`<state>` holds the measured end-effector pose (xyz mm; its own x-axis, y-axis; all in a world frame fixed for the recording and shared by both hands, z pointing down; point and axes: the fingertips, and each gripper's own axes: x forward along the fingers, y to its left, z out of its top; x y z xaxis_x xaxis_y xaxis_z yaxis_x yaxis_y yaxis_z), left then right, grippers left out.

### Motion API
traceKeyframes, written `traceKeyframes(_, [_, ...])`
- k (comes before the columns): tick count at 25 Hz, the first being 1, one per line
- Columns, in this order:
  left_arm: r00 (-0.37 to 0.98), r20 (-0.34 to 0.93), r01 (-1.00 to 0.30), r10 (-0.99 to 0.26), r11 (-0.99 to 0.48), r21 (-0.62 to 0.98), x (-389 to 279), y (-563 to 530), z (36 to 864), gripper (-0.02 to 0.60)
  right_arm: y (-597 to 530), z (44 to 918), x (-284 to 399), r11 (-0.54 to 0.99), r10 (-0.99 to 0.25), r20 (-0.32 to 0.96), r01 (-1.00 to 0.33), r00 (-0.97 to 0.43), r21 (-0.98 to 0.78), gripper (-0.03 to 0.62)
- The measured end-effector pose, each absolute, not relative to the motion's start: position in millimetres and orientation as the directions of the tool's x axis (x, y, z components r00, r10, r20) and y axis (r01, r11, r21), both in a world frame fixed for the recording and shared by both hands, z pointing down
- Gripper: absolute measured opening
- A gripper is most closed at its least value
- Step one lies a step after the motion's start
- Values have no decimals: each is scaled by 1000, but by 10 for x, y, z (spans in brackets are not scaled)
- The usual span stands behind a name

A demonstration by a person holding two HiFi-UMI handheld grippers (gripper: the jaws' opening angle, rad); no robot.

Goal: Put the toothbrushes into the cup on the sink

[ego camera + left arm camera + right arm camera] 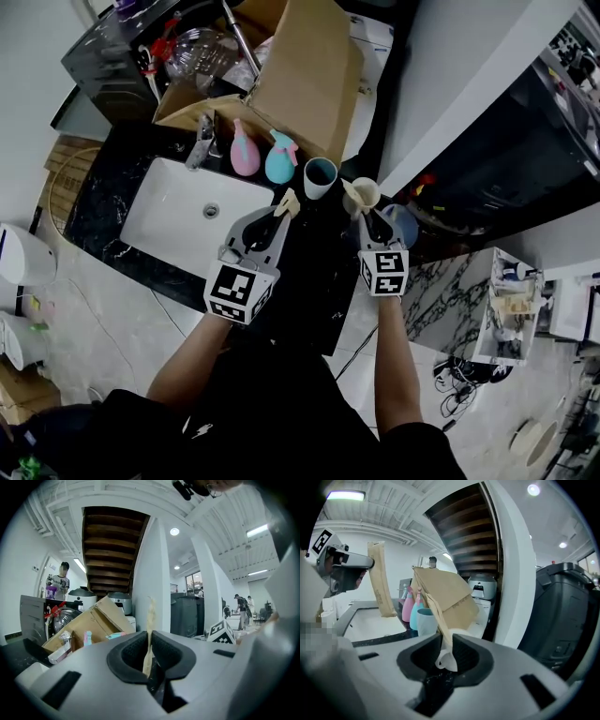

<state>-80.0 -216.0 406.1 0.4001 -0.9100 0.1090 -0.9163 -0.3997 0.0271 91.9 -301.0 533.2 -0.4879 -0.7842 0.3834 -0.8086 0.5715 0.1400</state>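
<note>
A blue-grey cup stands on the dark counter behind the white sink, also seen in the right gripper view. My left gripper is shut on a beige wrapped toothbrush, which sticks up between the jaws, just left of the cup. My right gripper is shut on a second beige toothbrush, right of the cup; it leans up and left from the jaws. In the right gripper view the left gripper shows with its toothbrush hanging over the basin.
A pink bottle and a teal bottle stand left of the cup, with the faucet further left. An open cardboard box sits behind them. A white pillar rises on the right.
</note>
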Motion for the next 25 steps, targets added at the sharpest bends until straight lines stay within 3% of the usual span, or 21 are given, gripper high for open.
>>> traceKeyframes(6, [356,75,-934,-932,-356,4,-704,-2095,3902,31,-2749,5128,1029,576,-778,296,-818,-553,-15,62])
traceKeyframes(12, [346,46,-937,-937,-348,-41,-567,-2066,3767,31,-2529,4789,1046,588,-779,190,-802,-597,-110,2])
traceKeyframes(25, [363,22,-926,-932,-363,-105,-386,-2207,3464,31,-2241,4188,1005,615,-771,77,-770,-633,-172,2])
